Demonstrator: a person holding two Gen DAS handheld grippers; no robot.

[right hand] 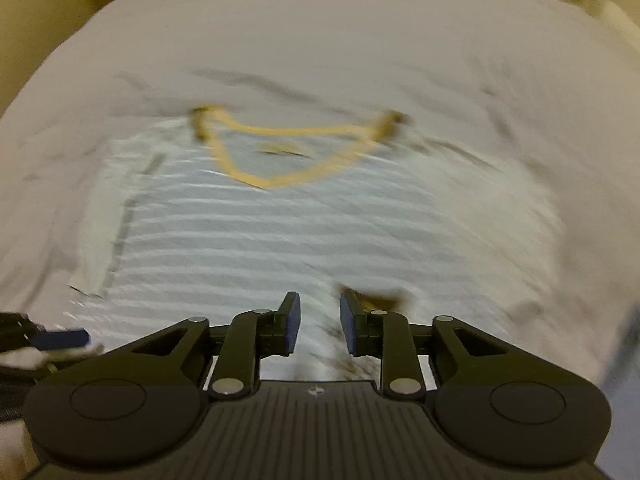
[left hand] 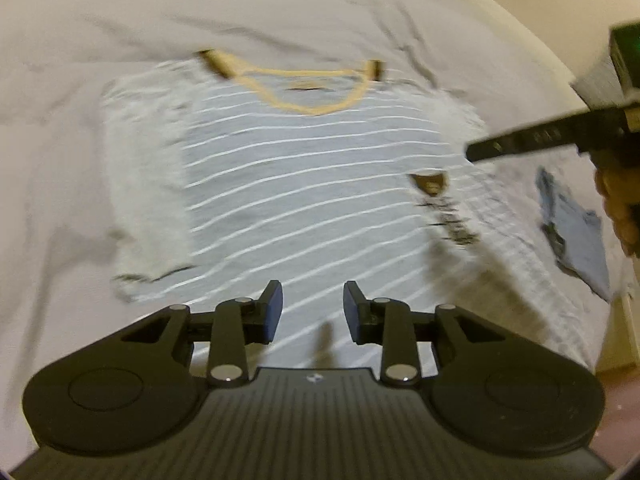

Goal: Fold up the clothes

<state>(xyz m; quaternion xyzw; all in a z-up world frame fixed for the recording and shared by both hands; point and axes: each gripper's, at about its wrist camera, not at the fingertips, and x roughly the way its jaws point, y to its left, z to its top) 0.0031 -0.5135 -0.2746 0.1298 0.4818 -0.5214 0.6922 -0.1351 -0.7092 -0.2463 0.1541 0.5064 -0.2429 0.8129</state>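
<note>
Grey striped shirt (left hand: 304, 184) lies flat mid-bed (left hand: 80, 40), just ahead of left tongs (left hand: 313, 312) and right tongs (right hand: 320, 322), both apart, empty.

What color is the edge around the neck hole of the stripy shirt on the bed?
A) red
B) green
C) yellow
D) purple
C: the neckline trim of the grey striped T-shirt is yellow in both wrist views, and the shirt lies flat on the pale bedsheet.
</note>
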